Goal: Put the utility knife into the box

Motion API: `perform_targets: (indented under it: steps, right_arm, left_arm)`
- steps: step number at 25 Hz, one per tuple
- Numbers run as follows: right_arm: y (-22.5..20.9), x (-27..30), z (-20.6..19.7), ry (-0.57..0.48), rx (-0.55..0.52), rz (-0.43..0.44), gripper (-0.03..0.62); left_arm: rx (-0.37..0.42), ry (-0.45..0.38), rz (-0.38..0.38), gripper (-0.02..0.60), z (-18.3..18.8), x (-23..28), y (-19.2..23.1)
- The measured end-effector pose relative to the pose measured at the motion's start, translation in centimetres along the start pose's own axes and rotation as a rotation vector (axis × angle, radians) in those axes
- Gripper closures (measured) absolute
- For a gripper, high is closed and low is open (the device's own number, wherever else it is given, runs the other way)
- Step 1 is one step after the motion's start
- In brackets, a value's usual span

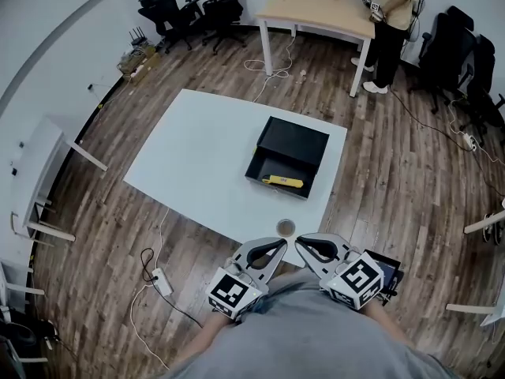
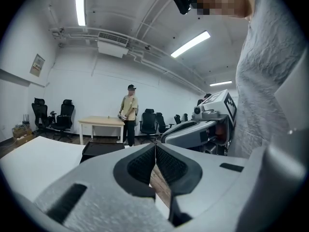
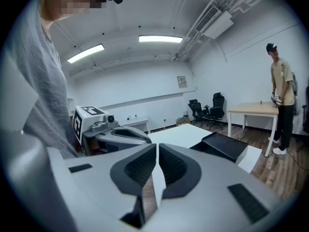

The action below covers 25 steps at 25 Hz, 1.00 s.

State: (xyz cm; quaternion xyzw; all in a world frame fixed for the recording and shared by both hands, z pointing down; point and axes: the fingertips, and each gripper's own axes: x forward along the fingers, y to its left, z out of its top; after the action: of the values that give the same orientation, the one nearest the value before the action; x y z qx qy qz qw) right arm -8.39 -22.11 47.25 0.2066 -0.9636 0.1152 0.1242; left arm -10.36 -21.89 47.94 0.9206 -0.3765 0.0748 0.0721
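The yellow utility knife (image 1: pixel 282 181) lies inside the open black box (image 1: pixel 293 140), near its front wall, on the white table (image 1: pixel 197 156). Both grippers are held close to my body, off the table's near edge and well short of the box. In the head view the left gripper (image 1: pixel 279 245) and the right gripper (image 1: pixel 301 242) point toward each other. The left gripper (image 2: pixel 155 145) is shut with nothing between its pads. The right gripper (image 3: pixel 158 147) is also shut and empty. The box (image 2: pixel 102 149) (image 3: pixel 225 147) shows low in both gripper views; the knife is hidden there.
A small round object (image 1: pixel 285 227) sits at the table's near edge, just ahead of the grippers. A person (image 1: pixel 388 22) stands by a wooden table (image 1: pixel 316 10) at the far side. Office chairs (image 1: pixel 193 10) and floor cables (image 1: pixel 154 279) surround the white table.
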Motion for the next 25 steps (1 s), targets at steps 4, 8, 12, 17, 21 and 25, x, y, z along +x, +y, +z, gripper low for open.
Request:
perform_targets:
  steps: [4,8,12,17,21,25]
  right_arm:
    - [-0.3,-0.1,-0.2,0.010,-0.018,-0.008,0.560]
    - [-0.6,-0.2,-0.1,0.011,-0.025,-0.027,0.562]
    - [-0.6,-0.3,-0.3,0.024,-0.035,-0.030,0.563]
    - [-0.6,-0.2,-0.6,0.032,-0.029,-0.033,0.563]
    - [-0.7,-0.3,-0.6,0.036,-0.023,-0.033,0.563]
    - [-0.6,-0.4,-0.8,0.035,-0.020,-0.035,0.563]
  left_arm:
    - [-0.001,-0.004,0.009,0.563,-0.1,-0.2,0.3]
    - [-0.004,-0.007,0.011,0.563,-0.1,-0.1,0.5]
    - [-0.001,0.005,0.008,0.563,-0.5,0.0,0.3]
    - [-0.007,0.017,0.005,0.563,-0.9,0.1,0.4]
    - [-0.009,0.013,0.005,0.563,-0.6,0.2,0.3]
    - [-0.010,0.013,0.003,0.563,-0.8,0.1,0.1]
